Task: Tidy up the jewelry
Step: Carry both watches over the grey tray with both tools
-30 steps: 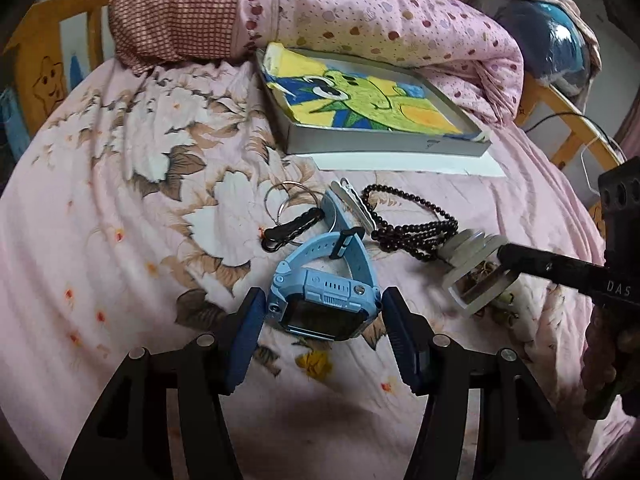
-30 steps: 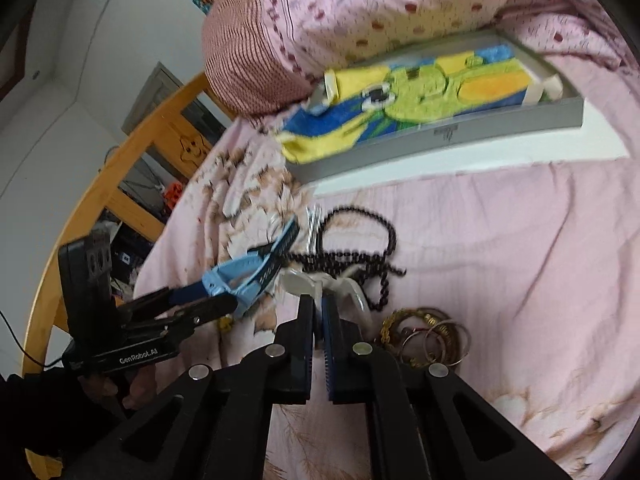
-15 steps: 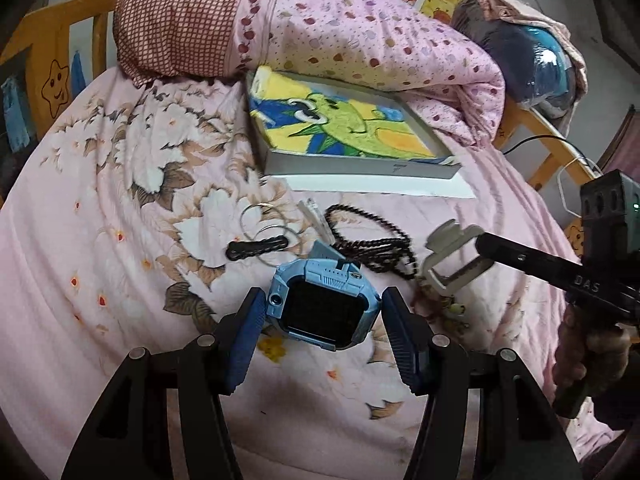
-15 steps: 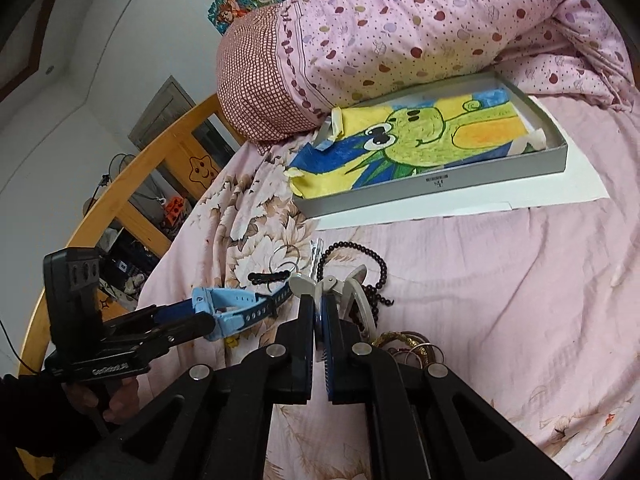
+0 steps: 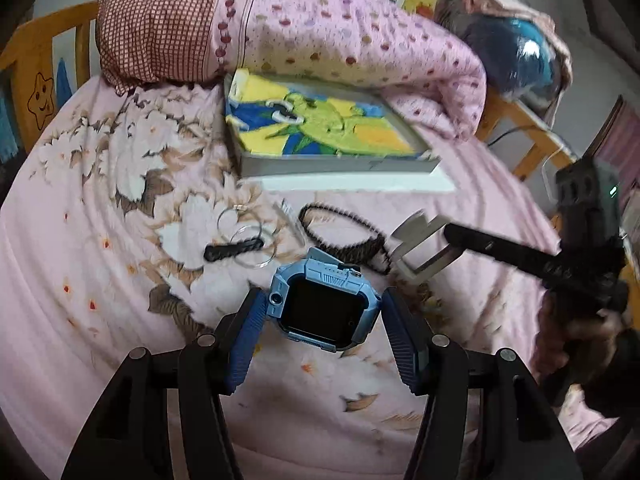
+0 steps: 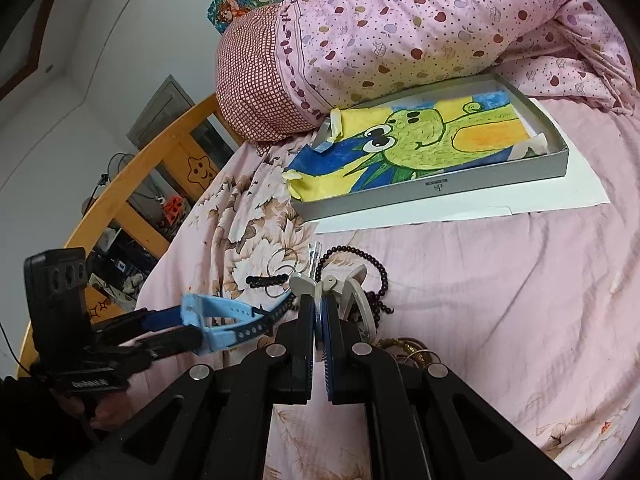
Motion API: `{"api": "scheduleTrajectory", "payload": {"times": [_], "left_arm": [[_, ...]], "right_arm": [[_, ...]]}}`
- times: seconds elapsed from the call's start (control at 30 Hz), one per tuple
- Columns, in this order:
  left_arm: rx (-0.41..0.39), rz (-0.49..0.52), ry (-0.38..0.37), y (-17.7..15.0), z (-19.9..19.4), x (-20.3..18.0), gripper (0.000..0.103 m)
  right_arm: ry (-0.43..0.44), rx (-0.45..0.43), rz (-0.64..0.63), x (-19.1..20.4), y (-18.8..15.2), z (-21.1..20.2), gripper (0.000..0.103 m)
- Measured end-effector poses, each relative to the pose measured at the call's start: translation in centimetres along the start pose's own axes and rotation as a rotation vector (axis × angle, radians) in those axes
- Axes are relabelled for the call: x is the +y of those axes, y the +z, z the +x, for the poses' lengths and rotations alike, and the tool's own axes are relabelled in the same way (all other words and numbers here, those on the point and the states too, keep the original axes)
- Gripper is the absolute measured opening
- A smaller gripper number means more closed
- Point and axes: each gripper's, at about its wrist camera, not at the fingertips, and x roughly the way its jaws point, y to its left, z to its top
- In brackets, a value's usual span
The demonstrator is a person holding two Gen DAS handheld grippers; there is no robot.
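Watch, light-blue plastic, child's smartwatch [image 5: 323, 312] with a chunky square case, black blank screen, small round lens at one corner and a perforated strap; my left tongs [image 5: 323, 334] grasp it by the sides of the case, screen facing my camera, lifted clear of the pink floral bedsheet [image 5: 100, 240]. From the right wrist view the strap [image 6: 224, 322] sticks out past the blue ribbed pads [image 6: 160, 322].

Clip, pale grey plastic hair claw [image 6: 344, 292]: my right tongs [image 6: 320, 320] are clenched on it, jaws nearly together, the claw's curved prongs jutting forward and to the right of the tips. In the left view it [image 5: 420, 244] hangs over the sheet just right of the watch.

Bracelet, dark round wooden beads [image 5: 344, 236], lying looped on the sheet mid-bed, just beyond the watch.

Rings, thin clear hoops [image 5: 248, 232] with a small black barrette [image 5: 234, 249] across them, left of the beads.

Bangles, gold-toned metal [image 6: 408, 350], partly hidden beside my right tongs.

Box, shallow grey cardboard tray [image 6: 432, 190] holding a yellow-and-blue crayon drawing, toward the head of the bed against the pink spotted quilt [image 6: 420, 28].
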Motion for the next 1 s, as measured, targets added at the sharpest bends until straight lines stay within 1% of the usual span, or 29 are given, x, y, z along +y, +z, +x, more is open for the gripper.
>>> {"api": "scheduleTrajectory", "payload": {"times": [0.1,0.2,0.27,0.37,0.47,0.53,0.6,0.7,0.83,1.0], "left_arm": [[-0.042,-0.003,0.013,0.9,-1.1,-0.3,0.053],[-0.074,-0.012,0.033,2.3,-1.4,-0.1,0.053],[-0.094,-0.029,0.053,3.9,-0.9,0.3,0.053],[-0.146,-0.073,0.044,6.8,0.2,1.6,0.053],[-0.191,-0.075,0.042,9.6,1.6,2.7,0.053],[-0.206,-0.07,0.041,11.3,3.0,3.3,0.053],[-0.202,-0.069,0.044,12.9,5.0,4.0,0.053],[-0.19,-0.077,0.041,14.2,7.5,5.0,0.053],[-0.156,-0.092,0.046,14.6,10.4,5.7,0.053],[-0.116,-0.095,0.059,14.3,12.5,6.5,0.053]], "right_arm": [[0.012,-0.019,-0.002,0.0,1.2,-0.2,0.005],[0.015,-0.037,-0.032,0.0,3.5,0.1,0.005],[0.02,-0.057,-0.048,-0.1,5.4,0.5,0.005],[0.019,-0.082,-0.058,-0.9,8.2,1.4,0.005],[0.005,-0.092,-0.051,-2.1,10.9,3.1,0.005],[0.008,-0.084,-0.025,-3.1,12.4,4.6,0.005],[0.006,-0.075,-0.008,-4.0,13.3,5.9,0.005],[0.009,-0.052,0.009,-5.1,14.0,7.8,0.005],[-0.004,-0.025,0.033,-6.5,13.8,9.9,0.005],[-0.051,-0.008,0.031,-7.6,13.3,10.9,0.005]]}}
